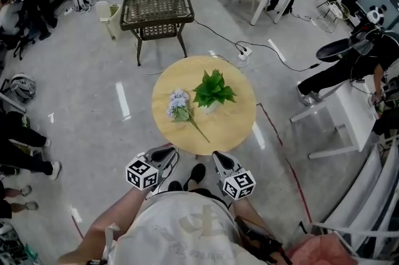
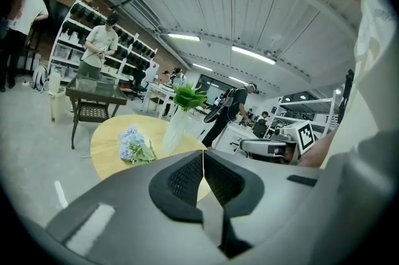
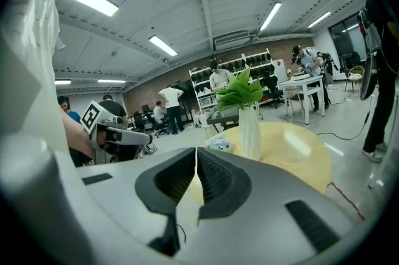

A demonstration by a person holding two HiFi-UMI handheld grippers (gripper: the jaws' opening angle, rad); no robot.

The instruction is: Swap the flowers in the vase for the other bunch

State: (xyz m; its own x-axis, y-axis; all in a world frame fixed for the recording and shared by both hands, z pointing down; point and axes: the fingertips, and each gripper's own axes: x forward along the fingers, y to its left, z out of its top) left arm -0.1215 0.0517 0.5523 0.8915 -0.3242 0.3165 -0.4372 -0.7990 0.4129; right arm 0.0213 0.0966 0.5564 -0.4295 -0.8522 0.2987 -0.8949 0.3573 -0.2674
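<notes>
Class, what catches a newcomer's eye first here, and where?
A round pale wooden table stands mid-floor, bearing a white vase of green leaves. A bunch of pale blue flowers lies left of it. The left gripper and right gripper, both shut, hover short of the table.

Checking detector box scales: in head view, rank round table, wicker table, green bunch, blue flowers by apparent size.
1. round table
2. wicker table (farther off, true size unsure)
3. green bunch
4. blue flowers
</notes>
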